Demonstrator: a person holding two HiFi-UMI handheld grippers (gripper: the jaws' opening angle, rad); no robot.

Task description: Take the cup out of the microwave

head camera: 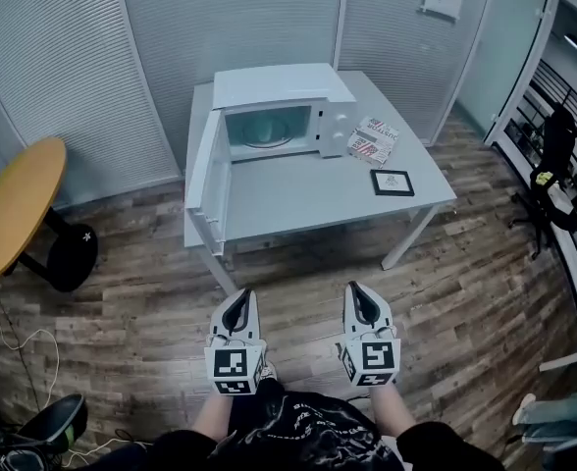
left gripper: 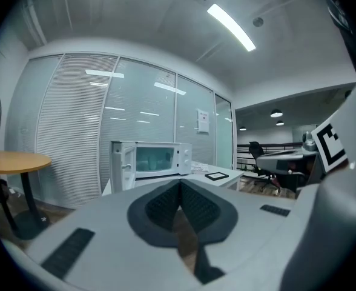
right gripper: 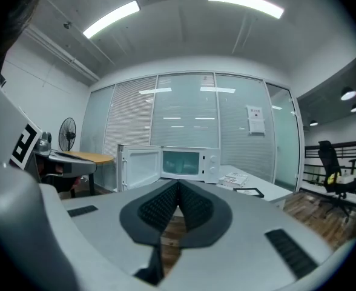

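A white microwave (head camera: 281, 88) stands at the back of a grey table (head camera: 308, 199), its door (head camera: 207, 173) swung wide open to the left. Inside the lit cavity I see a round turntable (head camera: 267, 131); I cannot make out a cup there. Both grippers are held low in front of the person's body, well short of the table, over the wooden floor. The left gripper (head camera: 237, 298) and the right gripper (head camera: 358, 291) each have their jaws pressed together with nothing between them. The left gripper view shows its shut tips (left gripper: 180, 185) pointing toward the microwave (left gripper: 157, 160), as does the right gripper (right gripper: 178, 184).
A printed booklet (head camera: 373, 139) and a black-framed card (head camera: 393, 182) lie on the table's right part. A round wooden table (head camera: 14, 206) with a black foot (head camera: 73, 256) stands at the left. An office chair (head camera: 555, 143) is at the right. Slatted partition walls close the back.
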